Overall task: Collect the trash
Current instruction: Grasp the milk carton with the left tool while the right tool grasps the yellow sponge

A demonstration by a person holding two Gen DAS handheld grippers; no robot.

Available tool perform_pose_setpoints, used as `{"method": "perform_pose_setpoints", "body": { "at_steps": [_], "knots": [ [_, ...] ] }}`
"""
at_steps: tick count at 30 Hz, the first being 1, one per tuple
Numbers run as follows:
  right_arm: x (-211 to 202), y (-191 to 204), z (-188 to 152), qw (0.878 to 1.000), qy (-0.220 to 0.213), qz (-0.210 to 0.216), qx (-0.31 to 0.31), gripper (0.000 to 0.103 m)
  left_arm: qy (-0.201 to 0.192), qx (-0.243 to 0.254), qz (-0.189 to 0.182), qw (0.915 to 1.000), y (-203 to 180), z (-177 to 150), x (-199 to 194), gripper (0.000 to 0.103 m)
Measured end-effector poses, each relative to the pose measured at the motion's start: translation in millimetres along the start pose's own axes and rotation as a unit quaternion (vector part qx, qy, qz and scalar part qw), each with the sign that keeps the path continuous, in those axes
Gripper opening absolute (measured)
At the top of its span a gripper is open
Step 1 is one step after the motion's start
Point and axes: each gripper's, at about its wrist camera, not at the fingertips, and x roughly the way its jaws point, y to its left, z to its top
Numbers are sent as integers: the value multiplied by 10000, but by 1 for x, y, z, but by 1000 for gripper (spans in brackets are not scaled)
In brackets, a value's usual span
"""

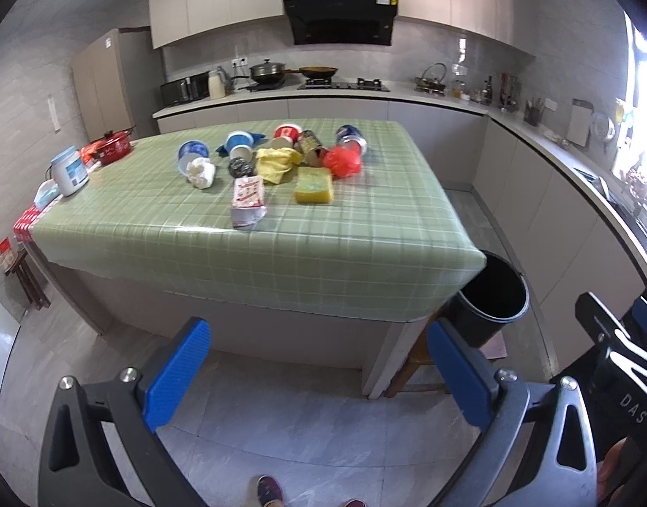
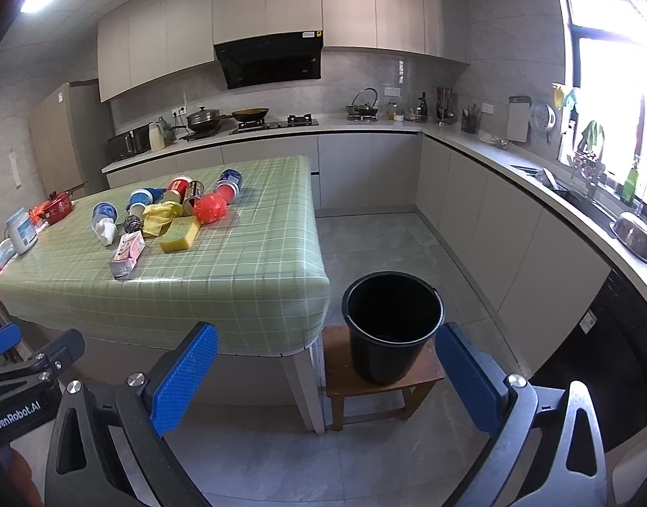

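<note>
Left gripper [image 1: 315, 374]: blue-padded fingers spread wide, nothing between them, held over the grey floor short of the table [image 1: 365, 228]. Right gripper [image 2: 327, 374]: fingers likewise wide apart and empty, framing the black bucket [image 2: 391, 338].

Trash sits in a cluster on the green checked tablecloth, toward the far half of the table. Nearest the front edge: a pink-and-white carton [image 1: 248, 200] lying on its side, and just right of it a yellow sponge [image 1: 314, 186]. Behind these: a white crumpled wad [image 1: 201, 172], a dark ball [image 1: 241, 167] whose material I cannot make out, a yellow cloth [image 1: 276, 162] and a red mesh-like bundle [image 1: 342, 161]. The back row is tipped cups and cans: blue cup [image 1: 193, 153], a second blue cup [image 1: 238, 143], red cup [image 1: 287, 133], a dark printed can [image 1: 312, 145], blue can [image 1: 350, 137]. Labels are too small to read; the bundle partly covers the blue can's mouth.

The bucket stands on a small wooden stool [image 2: 336, 363] just beside the table's near right corner. In the left view the table corner hides part of the rim. Its interior is dark; contents cannot be told.

At the table's left edge: a white jar [image 1: 69, 171] and a red pot [image 1: 112, 148], apart from the cluster.
</note>
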Motion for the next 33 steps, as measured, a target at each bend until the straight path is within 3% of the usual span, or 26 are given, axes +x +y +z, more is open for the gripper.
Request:
{"method": "perform_pose_setpoints", "body": {
  "at_steps": [11, 21, 33],
  "knots": [
    [43, 51, 25, 10000, 90, -16, -4, 103, 150, -214, 122, 9996, 50, 36, 52, 103],
    [108, 123, 55, 9996, 240, -46, 115, 103, 359, -2, 105, 9993, 96, 76, 117, 103],
    [179, 171, 80, 9987, 489, -4, 123, 103, 721, 179, 38, 9972, 105, 108, 201, 103]
  ]
}}
